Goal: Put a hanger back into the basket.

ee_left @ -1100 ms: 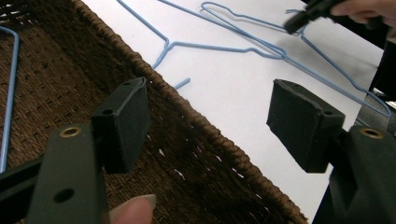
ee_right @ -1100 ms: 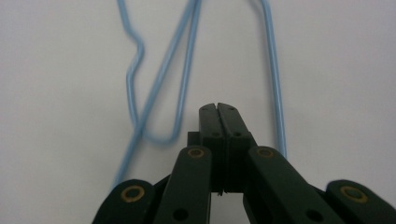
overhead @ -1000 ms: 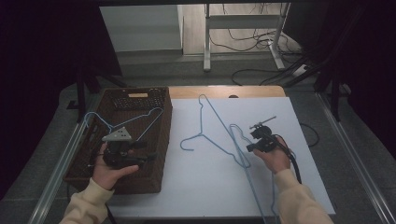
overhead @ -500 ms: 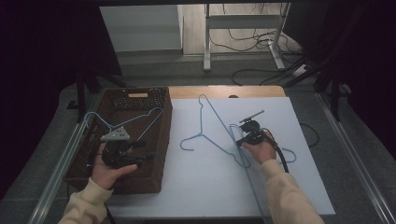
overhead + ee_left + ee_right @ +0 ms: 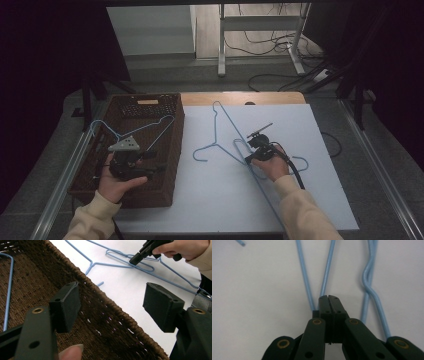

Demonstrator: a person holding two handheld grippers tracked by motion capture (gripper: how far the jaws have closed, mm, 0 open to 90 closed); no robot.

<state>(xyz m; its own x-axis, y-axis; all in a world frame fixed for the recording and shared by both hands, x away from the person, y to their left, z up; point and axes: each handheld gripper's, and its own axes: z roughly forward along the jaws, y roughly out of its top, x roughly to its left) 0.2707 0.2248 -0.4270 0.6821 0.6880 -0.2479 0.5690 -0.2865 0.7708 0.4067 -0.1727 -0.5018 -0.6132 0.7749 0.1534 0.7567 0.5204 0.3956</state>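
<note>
My right tongs (image 5: pixel 328 298) pinched tight on blue hanger (image 5: pixel 235 131) at middle of white tabletop (image 5: pixel 320 200); left tongs (image 5: pixel 112 305) wide, empty, over basket (image 5: pixel 172 165) at left edge; risk: thin wire slipping out, snagging second hanger (image 5: pixel 295 162) tangled alongside.

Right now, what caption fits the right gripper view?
Right gripper shut on a blue wire hanger lying on the white table.

Left gripper (image 5: pixel 150 170) held palm-up in the left hand (image 5: pixel 116 181) at seven o'clock, jaws wide apart, pointing toward three o'clock. Right gripper (image 5: pixel 248 159) at center, gripped by the right hand (image 5: pixel 270 165), jaws pressed together, tips angled down toward nine o'clock.
</note>
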